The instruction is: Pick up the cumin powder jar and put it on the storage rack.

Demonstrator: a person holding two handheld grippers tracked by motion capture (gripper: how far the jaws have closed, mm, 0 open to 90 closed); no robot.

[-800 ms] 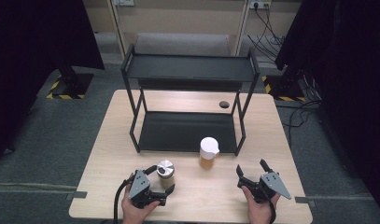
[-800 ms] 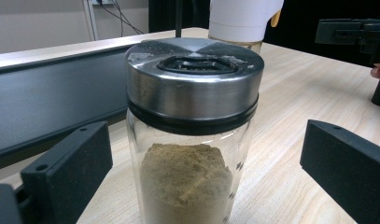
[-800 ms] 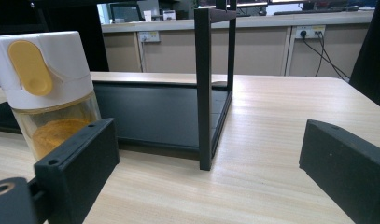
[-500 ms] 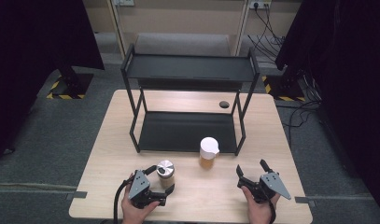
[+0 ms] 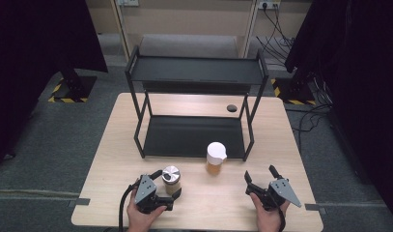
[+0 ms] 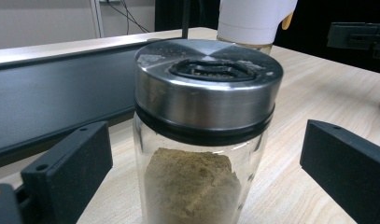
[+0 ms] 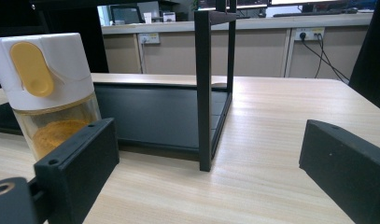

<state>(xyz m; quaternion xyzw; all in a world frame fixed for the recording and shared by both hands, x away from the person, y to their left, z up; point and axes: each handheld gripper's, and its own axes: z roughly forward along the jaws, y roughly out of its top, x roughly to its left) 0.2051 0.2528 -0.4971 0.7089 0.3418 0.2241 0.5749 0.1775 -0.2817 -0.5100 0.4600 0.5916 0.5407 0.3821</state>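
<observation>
A glass jar with a steel lid (image 5: 171, 179) (image 6: 204, 140) holds brown powder and stands on the table near the front left. My left gripper (image 5: 168, 182) (image 6: 204, 186) is open, its jaws on either side of the jar with gaps to the glass. A white-capped jar of orange powder (image 5: 216, 159) (image 7: 47, 88) stands in front of the black rack (image 5: 194, 96). My right gripper (image 5: 261, 175) (image 7: 208, 177) is open and empty at the front right, with the rack's front post (image 7: 204, 88) ahead of it.
The two-level black rack's lower shelf (image 5: 191, 136) and top shelf (image 5: 196, 70) are bare. A dark round hole (image 5: 231, 108) sits in the tabletop behind the rack. Bare wood lies between my two grippers (image 5: 211, 198).
</observation>
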